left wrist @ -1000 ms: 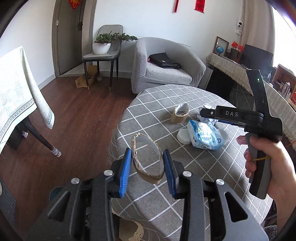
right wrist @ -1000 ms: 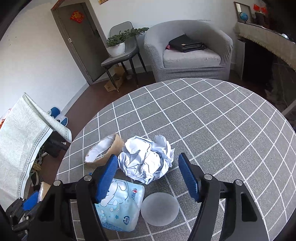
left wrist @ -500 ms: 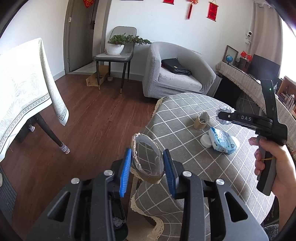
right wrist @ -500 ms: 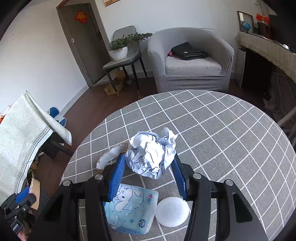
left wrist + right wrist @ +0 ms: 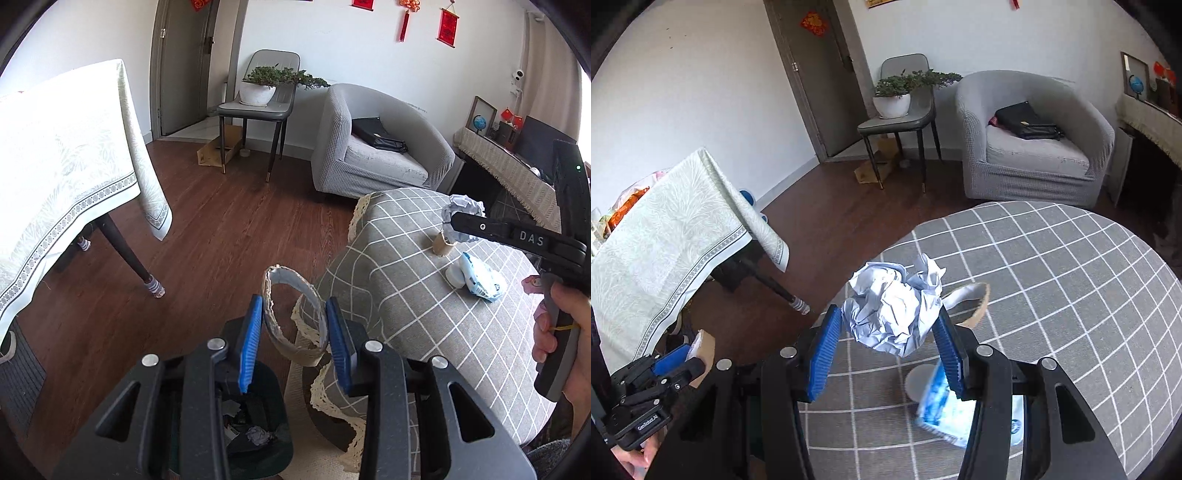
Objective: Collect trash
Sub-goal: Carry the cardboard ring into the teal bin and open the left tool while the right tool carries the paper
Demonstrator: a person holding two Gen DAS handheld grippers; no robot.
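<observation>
Cardboard tape ring pinched in left gripper now off tabletop, above bin | right gripper now clamps crumpled paper, lifted | both drops next.

The right tool squeezes a crumpled white paper ball between its blue pads — above the grey checked round table, where a brown cardboard ring lies.
</observation>
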